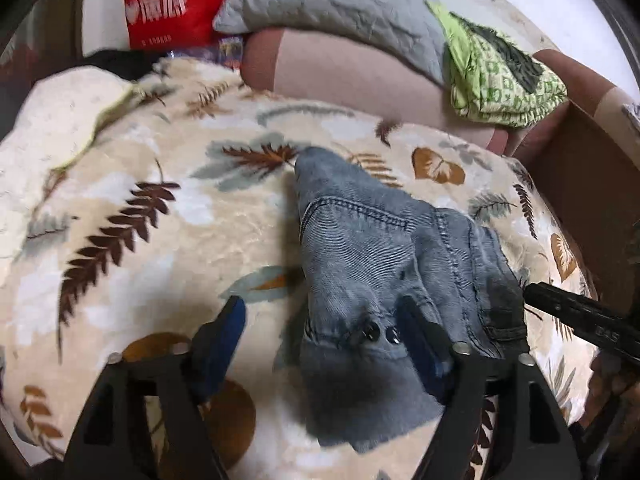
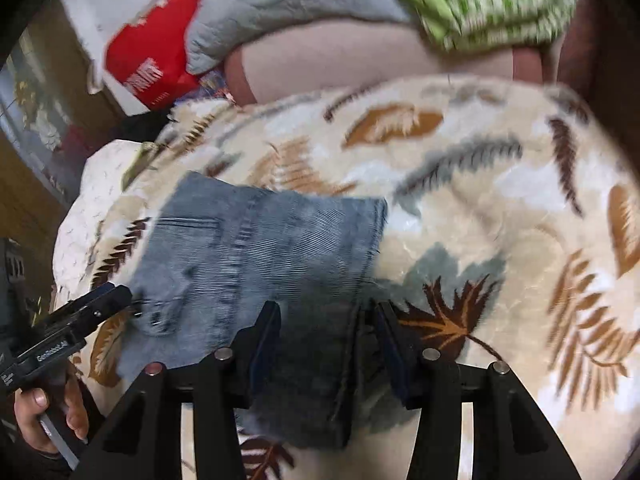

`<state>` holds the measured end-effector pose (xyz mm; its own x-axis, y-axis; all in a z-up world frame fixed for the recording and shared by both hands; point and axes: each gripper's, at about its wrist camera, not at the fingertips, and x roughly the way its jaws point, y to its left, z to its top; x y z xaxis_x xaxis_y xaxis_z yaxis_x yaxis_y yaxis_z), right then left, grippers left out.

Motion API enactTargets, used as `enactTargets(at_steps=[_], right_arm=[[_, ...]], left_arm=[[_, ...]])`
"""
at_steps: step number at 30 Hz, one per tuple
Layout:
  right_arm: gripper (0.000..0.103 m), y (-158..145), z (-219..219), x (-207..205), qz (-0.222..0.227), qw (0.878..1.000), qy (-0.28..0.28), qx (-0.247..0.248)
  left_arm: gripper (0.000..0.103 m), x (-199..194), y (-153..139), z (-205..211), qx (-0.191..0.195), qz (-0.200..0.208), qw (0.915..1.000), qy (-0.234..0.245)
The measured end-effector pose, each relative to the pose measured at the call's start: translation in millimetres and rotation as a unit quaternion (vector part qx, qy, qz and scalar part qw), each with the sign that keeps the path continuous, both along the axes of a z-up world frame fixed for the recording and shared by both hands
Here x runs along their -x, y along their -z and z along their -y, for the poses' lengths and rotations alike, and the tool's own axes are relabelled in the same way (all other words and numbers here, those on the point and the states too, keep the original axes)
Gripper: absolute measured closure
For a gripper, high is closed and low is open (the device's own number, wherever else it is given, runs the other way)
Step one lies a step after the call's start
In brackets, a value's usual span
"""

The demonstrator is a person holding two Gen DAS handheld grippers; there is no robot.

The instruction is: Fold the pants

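The left gripper (image 1: 320, 320) has its fingers spread wide, the waistband of the denim pants (image 1: 368, 256) lying loose between them, unpinched. The right gripper (image 2: 326, 320) stands partly open astride a dark seam edge, with a gap on either side of it. No earlier frame shows. In the right wrist view a hand (image 2: 52, 416) at 8 o'clock grips the other tool, whose small white lettering is too blurred to read. The pants lie folded on a leaf-print blanket (image 1: 132, 216), their long axis running from 6 toward 12 o'clock in the left view, two snaps near the fingers. Beyond, at 11 o'clock, a red bag (image 1: 176, 4) carries white characters, partly cut off; a grey pillow (image 1: 332, 0) and a green patterned cloth (image 1: 500, 68) sit farther back.
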<state>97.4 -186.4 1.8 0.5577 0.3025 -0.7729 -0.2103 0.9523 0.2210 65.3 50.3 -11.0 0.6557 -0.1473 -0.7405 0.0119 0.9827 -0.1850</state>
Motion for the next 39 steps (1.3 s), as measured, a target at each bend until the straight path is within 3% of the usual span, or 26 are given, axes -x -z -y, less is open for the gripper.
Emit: enactTargets(at_steps=[2,5,7,10,13,17,25,39], right_arm=[[0.034,-3.2,-9.7,13.5,0.017,1.0,-0.01,0.013],[0.031,26.5,-27.4,17.2,-0.011,0.997,-0.024,0.071],[0.03,51.8,-30.9,12.8,-0.046,0.995,-0.026,0.08],[0.028,37.5,-21.1,17.6,-0.039,0.998,0.003,0.056],[0.027,18.6,-22.7,28.1,-0.011,0.997,-0.006,0.077],[0.023,2.0,-16.4,50.6,0.011,0.997,0.004,0.071],[0.013,-3.4,-18.0,85.1,0.022,0.996,0.007,0.086],[0.01,-6.2,-10.5,106.7,0.026,0.996,0.017,0.086]], left_arm=[[0.019,3.3,6.2,12.9,-0.049,0.001,0.9988,0.006],[0.019,-5.3,35.0,26.8,-0.112,-0.045,0.9926,0.007],[0.019,-3.5,35.3,21.7,-0.097,-0.042,0.9943,-0.007],[0.019,0.8,24.7,18.1,-0.091,-0.04,0.995,-0.01],[0.019,6.7,15.2,18.8,-0.102,-0.026,0.9944,-0.009],[0.019,17.2,8.2,20.8,-0.084,-0.025,0.9961,-0.011],[0.019,40.2,-5.9,25.6,-0.07,-0.017,0.9972,-0.019],[0.019,68.6,-18.8,37.5,-0.062,-0.008,0.998,-0.007]])
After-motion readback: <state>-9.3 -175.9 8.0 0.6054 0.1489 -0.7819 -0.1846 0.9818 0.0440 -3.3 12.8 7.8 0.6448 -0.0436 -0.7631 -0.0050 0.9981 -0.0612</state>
